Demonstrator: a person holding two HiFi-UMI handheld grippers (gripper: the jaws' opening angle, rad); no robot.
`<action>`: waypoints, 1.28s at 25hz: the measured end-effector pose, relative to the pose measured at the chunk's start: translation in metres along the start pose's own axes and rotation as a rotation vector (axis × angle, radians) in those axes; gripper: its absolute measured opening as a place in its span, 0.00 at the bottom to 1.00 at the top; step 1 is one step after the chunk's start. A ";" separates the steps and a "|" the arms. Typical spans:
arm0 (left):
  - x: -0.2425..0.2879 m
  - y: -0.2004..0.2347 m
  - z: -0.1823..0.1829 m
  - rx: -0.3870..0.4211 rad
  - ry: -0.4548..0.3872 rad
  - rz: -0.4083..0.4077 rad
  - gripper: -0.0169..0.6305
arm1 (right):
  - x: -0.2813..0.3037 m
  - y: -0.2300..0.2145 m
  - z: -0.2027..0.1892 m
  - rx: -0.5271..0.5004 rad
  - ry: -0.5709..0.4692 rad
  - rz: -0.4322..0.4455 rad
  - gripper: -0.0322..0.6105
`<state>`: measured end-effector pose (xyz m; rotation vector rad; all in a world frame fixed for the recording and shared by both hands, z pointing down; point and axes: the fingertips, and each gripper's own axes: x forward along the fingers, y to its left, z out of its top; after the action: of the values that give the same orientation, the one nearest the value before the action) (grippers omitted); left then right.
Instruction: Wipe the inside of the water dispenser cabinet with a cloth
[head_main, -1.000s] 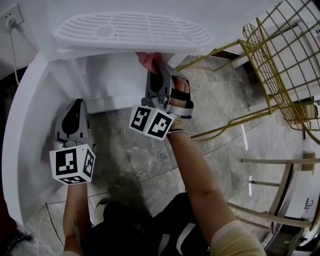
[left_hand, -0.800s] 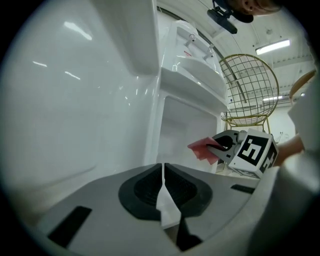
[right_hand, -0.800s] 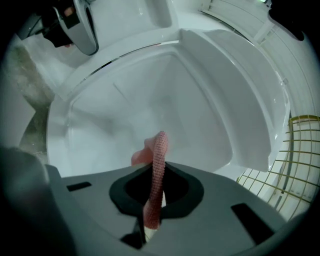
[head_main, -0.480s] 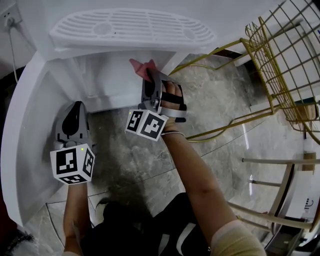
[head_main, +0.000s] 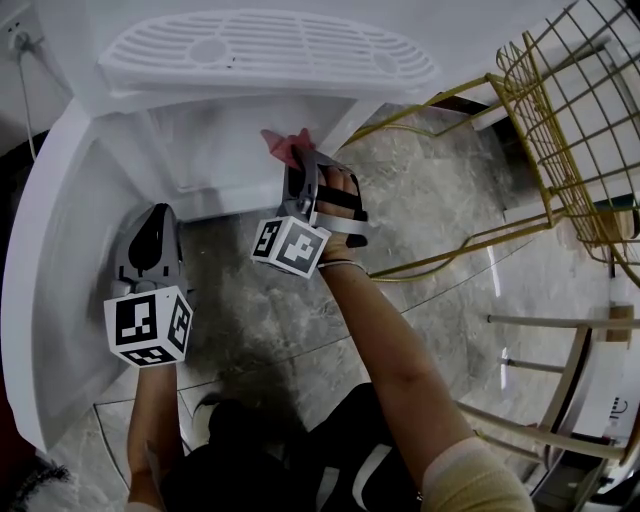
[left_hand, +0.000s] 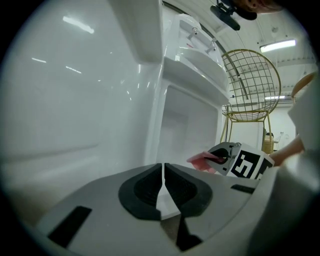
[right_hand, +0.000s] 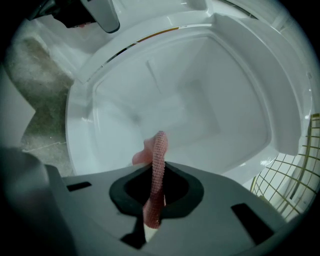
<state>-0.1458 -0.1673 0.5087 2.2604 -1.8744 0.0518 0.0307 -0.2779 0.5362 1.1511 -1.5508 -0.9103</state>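
While your right gripper (head_main: 297, 165) clamps the pink cloth (head_main: 286, 143) tight between its jaws, you are in the wiping step, though the cloth does not look pressed to any surface. In the right gripper view a strip of it stands up out of the jaws. The open white cabinet (right_hand: 200, 95) of the water dispenser lies straight ahead of the tips, its back wall well apart from them. Your next move, as I judge it, calls for pushing the tips forward until the cloth's free end meets a wall, then sweeping across that wall. Your left gripper (head_main: 151, 222) sits off to the left of the right one and further back. Its jaws are closed together on nothing, and the inner face of the open door (head_main: 45, 250) is just beside it. From the head view the drip tray (head_main: 260, 55) overhangs the opening ahead of the tips, so the cabinet's ceiling and depth are hidden. The right gripper's own body covers the cabinet floor below the jaws. You cannot tell how much cloth hangs beneath them, or whether it brushes the front edge.
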 end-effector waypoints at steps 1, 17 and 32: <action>0.000 -0.001 -0.001 0.002 0.004 -0.002 0.07 | 0.001 0.003 -0.002 0.006 0.009 0.010 0.09; -0.001 0.000 -0.011 -0.002 0.034 -0.011 0.07 | 0.012 0.057 -0.027 0.204 0.114 0.222 0.09; 0.000 0.002 -0.016 -0.008 0.047 -0.011 0.07 | 0.010 0.085 -0.019 0.553 0.115 0.452 0.09</action>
<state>-0.1462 -0.1651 0.5251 2.2443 -1.8356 0.0950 0.0281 -0.2642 0.6224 1.1234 -1.9195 -0.1085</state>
